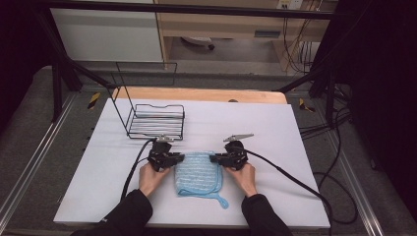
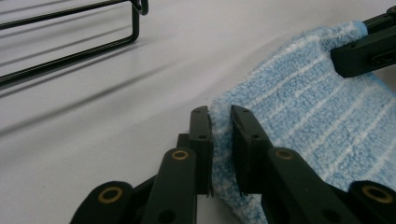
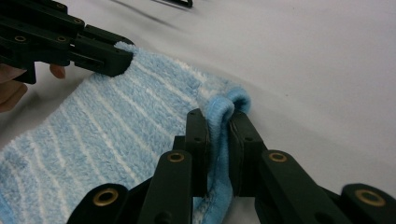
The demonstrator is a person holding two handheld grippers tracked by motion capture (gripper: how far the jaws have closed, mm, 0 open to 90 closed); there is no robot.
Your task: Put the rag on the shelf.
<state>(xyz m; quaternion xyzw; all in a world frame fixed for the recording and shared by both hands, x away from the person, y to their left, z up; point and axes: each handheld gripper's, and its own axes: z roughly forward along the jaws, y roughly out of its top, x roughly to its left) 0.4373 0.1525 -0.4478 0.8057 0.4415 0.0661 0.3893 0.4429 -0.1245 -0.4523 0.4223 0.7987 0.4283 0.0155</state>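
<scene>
A light blue striped towel lies folded on the white table, its hanging loop trailing toward the front edge. My left gripper pinches the towel's far left corner, jaws shut on the cloth. My right gripper pinches the far right corner, where the blue hem bunches up between its jaws. In the left gripper view the right gripper holds the opposite corner; in the right gripper view the left gripper does the same.
A black wire rack with a tall upright frame stands on the table behind my left gripper. Black cables trail from both grippers toward the front and right. The person's dark sleeves enter from the bottom edge.
</scene>
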